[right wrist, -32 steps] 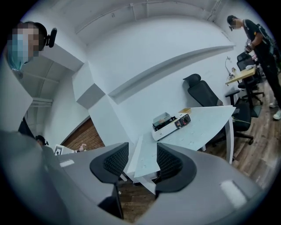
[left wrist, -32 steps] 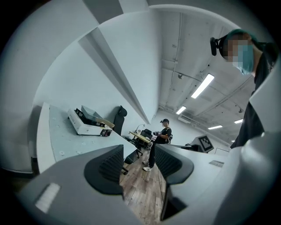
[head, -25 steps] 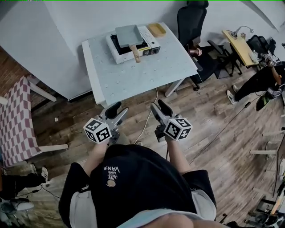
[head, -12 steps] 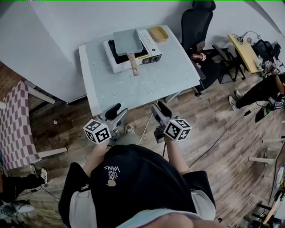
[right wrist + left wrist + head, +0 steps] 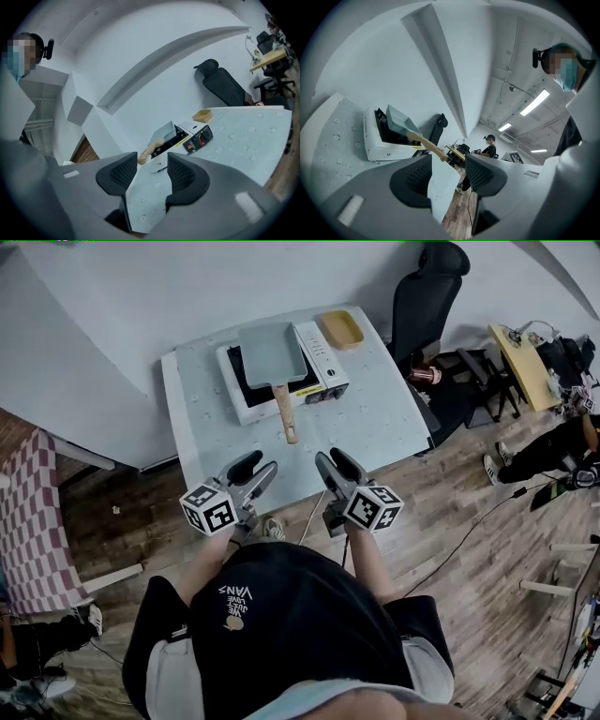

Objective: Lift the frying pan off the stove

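A: What had changed over the last second?

B: The table [image 5: 375, 423] had drawn nearer in the head view. A second earlier it stood well ahead of both grippers; now their tips overlapped its near edge. The left gripper [image 5: 256, 466] and the right gripper [image 5: 333, 460] had advanced together, side by side. Each kept its jaws apart by the same gap as before, with nothing between the pads.

A: What did that mean for the task?

B: It read as the approach only. The frying pan [image 5: 272, 352] lay on the stove [image 5: 317, 345] at the far side of the table, untouched. Its wooden handle [image 5: 285, 413] pointed toward the person, between the lines of the two grippers and apart from both. A reach across the tabletop probably remained before any grip, and the lift was not yet begun.

A: And the count, left to right?

B: One checked seat [image 5: 28, 512]; two grippers; one table; one stove bearing one frying pan; one yellow dish [image 5: 342, 329] just beside the stove's right end; one black office chair [image 5: 427, 292] behind the table's right corner
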